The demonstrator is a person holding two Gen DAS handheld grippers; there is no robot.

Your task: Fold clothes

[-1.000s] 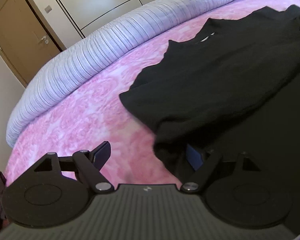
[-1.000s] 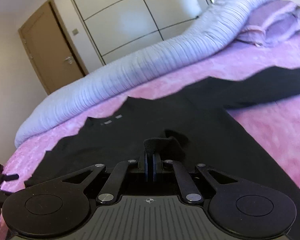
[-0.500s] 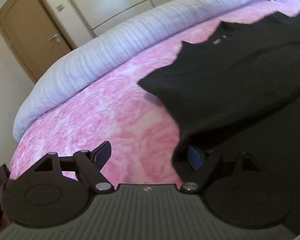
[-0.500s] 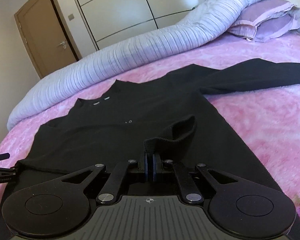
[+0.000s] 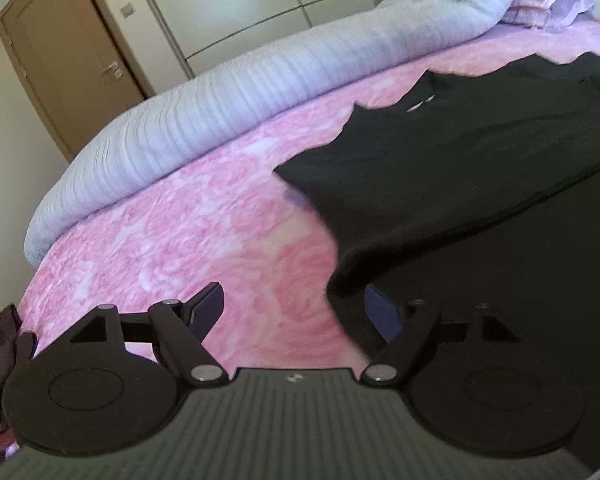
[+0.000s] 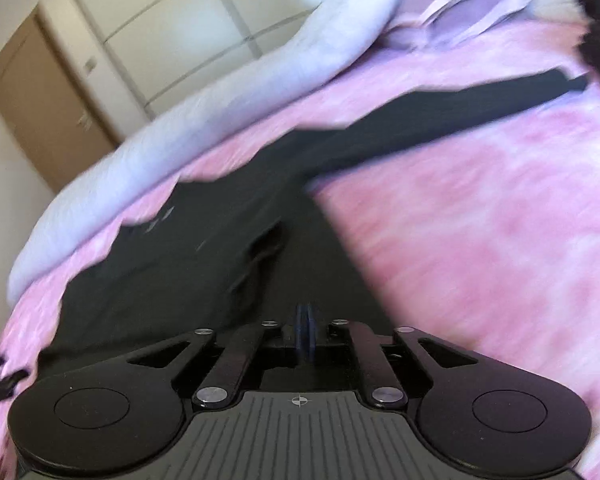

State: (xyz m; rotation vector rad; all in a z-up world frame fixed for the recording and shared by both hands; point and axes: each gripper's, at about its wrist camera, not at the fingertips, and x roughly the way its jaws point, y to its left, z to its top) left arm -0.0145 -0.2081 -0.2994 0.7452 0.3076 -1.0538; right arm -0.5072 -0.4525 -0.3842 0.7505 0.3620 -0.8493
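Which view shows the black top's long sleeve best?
The right wrist view: the sleeve runs out full length across the pink cover, though blurred. The left wrist view is sharper but shows mostly the top's body and collar; only a sliver at its right edge may be that sleeve.

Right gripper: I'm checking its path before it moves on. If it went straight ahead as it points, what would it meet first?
Probably the black top lying just beyond the right gripper; its jaws are opening with nothing visible between them. Blur leaves depth unclear.
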